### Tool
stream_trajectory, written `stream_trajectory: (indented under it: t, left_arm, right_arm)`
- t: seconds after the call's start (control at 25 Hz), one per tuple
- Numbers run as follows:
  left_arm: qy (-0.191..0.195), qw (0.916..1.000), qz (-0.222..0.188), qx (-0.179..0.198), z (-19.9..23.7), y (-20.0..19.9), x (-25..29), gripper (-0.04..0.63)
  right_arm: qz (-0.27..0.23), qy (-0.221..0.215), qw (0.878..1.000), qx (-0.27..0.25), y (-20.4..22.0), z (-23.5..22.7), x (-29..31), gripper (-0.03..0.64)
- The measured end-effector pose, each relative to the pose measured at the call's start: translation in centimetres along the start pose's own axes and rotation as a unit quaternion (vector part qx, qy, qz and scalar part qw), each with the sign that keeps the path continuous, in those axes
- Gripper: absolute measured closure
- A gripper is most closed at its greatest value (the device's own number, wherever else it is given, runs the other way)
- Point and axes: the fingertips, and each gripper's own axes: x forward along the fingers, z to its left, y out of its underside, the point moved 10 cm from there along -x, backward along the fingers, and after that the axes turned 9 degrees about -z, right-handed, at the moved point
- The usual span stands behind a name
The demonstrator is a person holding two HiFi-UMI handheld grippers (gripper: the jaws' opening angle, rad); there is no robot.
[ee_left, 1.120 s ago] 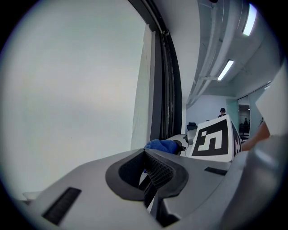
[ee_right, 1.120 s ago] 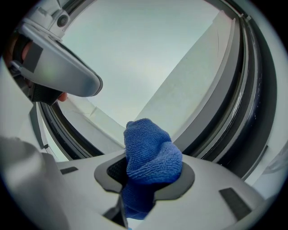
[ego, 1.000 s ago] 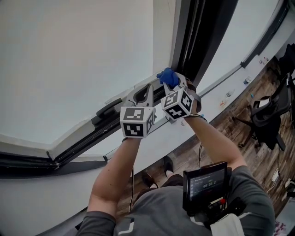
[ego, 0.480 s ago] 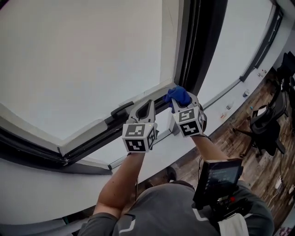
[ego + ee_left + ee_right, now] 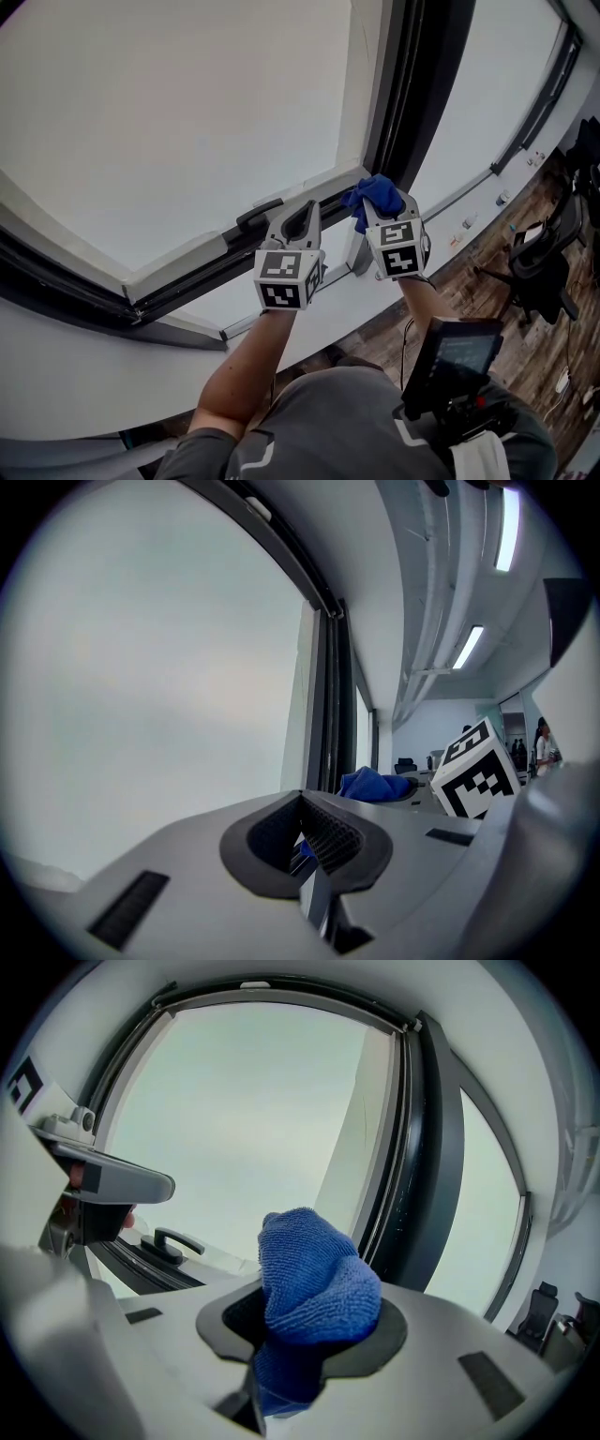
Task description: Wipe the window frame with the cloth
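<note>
Right gripper: my right gripper has its jaws clamped on a bunched blue microfibre cloth. A rounded wad sticks out past the tips, and a tail hangs down between them.
Cloth position: in the head view the cloth sits at the bottom corner of the pane, where the lower rail meets the dark upright window frame. I cannot tell whether it is touching the frame.
Left gripper: my left gripper has its jaws closed tip to tip with nothing between them. It sits just beside the right one, near the black window handle.
Risk, slipping: I think the wad is held only by its lower part. Dragging it along the rail could pull it out of the jaws.
Risk, scraping: if the cloth is pushed back or flattens, I judge the bare jaw tips could rub the frame.
Risk, snagging: a sweep to the left could catch the cloth on the handle.
Risk, collision: the two grippers are close together, so a sideways stroke could knock one against the other.
</note>
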Motion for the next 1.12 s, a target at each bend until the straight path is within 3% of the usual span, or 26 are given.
stream_trajectory:
  t: [0.64, 1.12]
  left_arm:
    - [-0.085, 0.994, 0.068, -0.01, 2.8, 4.8, 6.2, 0.594]
    - [-0.156, 0.9857, 0.063, -0.007, 5.8, 4.7, 3.1, 0.594]
  right_arm:
    - [0.036, -0.056, 0.996, 0.051, 5.0, -3.3, 11.9, 0.476]
    - [0.051, -0.098, 0.992, 0.066, 6.2, 0.5, 15.2, 0.476]
